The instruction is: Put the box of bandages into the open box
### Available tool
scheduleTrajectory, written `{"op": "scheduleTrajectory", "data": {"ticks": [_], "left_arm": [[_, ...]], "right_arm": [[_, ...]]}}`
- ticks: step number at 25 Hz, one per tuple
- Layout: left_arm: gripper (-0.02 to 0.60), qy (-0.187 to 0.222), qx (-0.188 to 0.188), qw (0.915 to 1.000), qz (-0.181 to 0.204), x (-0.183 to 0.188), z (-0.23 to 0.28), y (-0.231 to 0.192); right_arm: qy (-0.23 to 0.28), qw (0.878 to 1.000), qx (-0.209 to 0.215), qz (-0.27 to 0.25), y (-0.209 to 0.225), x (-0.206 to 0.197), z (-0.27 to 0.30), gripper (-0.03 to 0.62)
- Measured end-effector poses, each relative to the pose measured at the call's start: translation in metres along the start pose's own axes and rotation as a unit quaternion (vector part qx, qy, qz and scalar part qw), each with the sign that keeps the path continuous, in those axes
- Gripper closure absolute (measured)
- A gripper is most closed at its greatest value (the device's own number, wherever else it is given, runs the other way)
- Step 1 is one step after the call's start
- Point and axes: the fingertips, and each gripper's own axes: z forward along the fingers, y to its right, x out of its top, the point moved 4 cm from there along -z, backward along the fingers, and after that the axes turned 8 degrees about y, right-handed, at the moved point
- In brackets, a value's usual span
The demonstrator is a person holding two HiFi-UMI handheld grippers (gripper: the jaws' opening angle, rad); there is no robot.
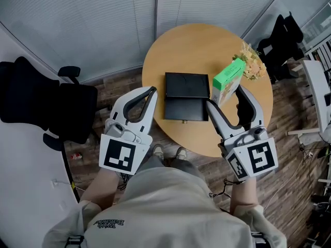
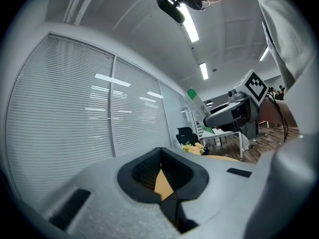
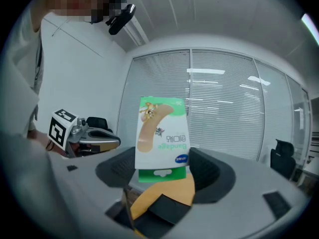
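Observation:
A green and white box of bandages (image 1: 227, 81) is held upright over the right part of the round wooden table (image 1: 196, 45), my right gripper (image 1: 226, 94) shut on its lower end. In the right gripper view the box of bandages (image 3: 162, 133) stands between the jaws, print upside down. The open black box (image 1: 186, 96) lies flat in the middle of the table, just left of the held box. My left gripper (image 1: 153, 91) is shut on nothing, with its tip over the table's left edge beside the black box. In the left gripper view the jaws meet at the tip.
A bunch of yellow flowers (image 1: 252, 63) sits on the table's right rim behind the bandage box. Black office chairs (image 1: 41, 97) stand on the left, another chair (image 1: 279, 43) at the upper right. A white desk (image 1: 318, 97) is at the right. Blinds line the far wall.

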Motion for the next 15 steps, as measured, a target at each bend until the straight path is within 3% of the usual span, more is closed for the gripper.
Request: {"op": "scheduleTrajectory", "data": {"ticks": [15], "left_arm": [[0.56,-0.016,0.012,0.9997,0.013,0.004,0.03,0.03]], "right_arm": [[-0.006,0.999,0.034,0.018,0.041,-0.012,-0.016,0.283]]}}
